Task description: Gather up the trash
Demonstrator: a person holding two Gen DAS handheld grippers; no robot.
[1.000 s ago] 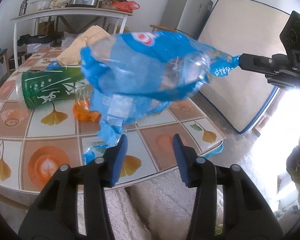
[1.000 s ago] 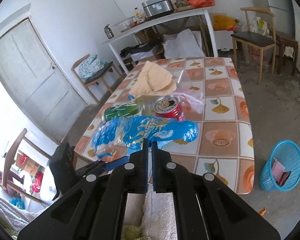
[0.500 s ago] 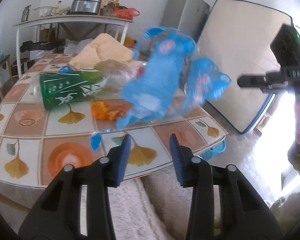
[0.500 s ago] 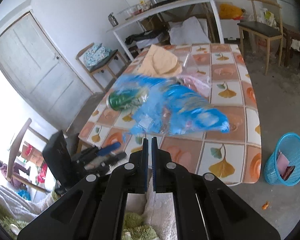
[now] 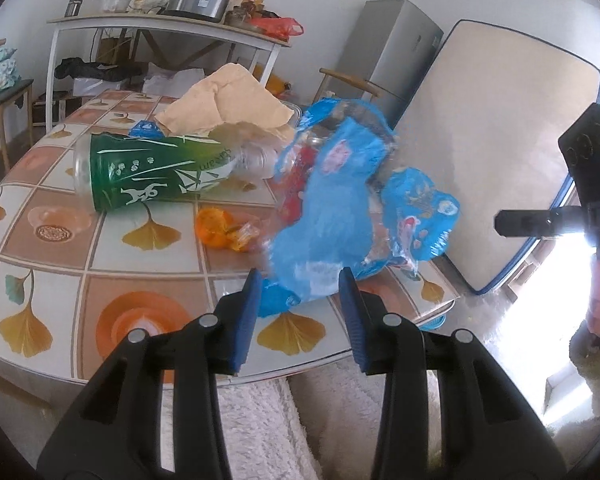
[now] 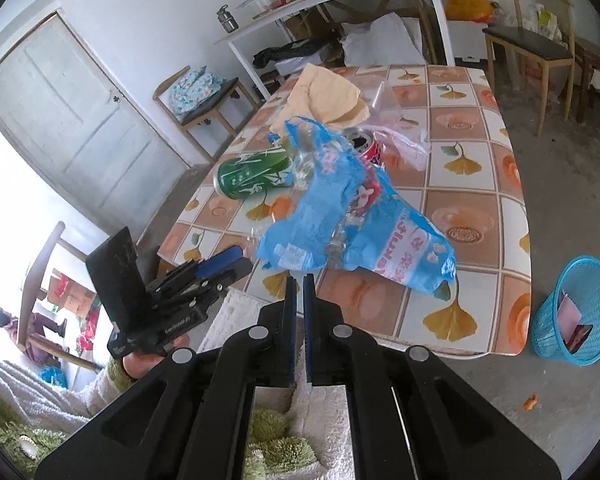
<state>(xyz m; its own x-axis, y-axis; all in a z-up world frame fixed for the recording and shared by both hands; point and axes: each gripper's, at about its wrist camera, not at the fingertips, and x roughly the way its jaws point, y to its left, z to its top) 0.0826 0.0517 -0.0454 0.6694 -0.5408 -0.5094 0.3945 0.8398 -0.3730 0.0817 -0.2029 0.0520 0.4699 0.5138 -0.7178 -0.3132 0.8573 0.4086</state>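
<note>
We see the blue plastic bag (image 6: 352, 232) crumpled at the near end of the tiled worktop (image 6: 476, 184), just ahead of both tools and free of either one; whether it rests on the tiles or hangs just above them we cannot tell. Our left tongs (image 5: 298, 316) stand apart, with the bag's lower edge showing between their blue tips but not pressed by either pad. Our right tongs (image 6: 299, 308) are closed together on nothing, their tips just short of the bag's near edge.

Behind the bag, a green bottle (image 5: 152, 174) lies on its side on the worktop, and an orange wrapper (image 5: 224, 232) sits on the tiles beside the bag. From the right wrist view, a red can (image 6: 366, 146) lies just beyond the bag, partly hidden by it, next to a clear plastic bag (image 6: 404, 140). A tan cloth (image 5: 228, 104) lies bunched further back.

On the floor to the right of the worktop stands a blue basket (image 6: 576, 312) with a few items inside. A person's hand (image 6: 148, 360) grips the left tool at the lower left of the right wrist view.
</note>
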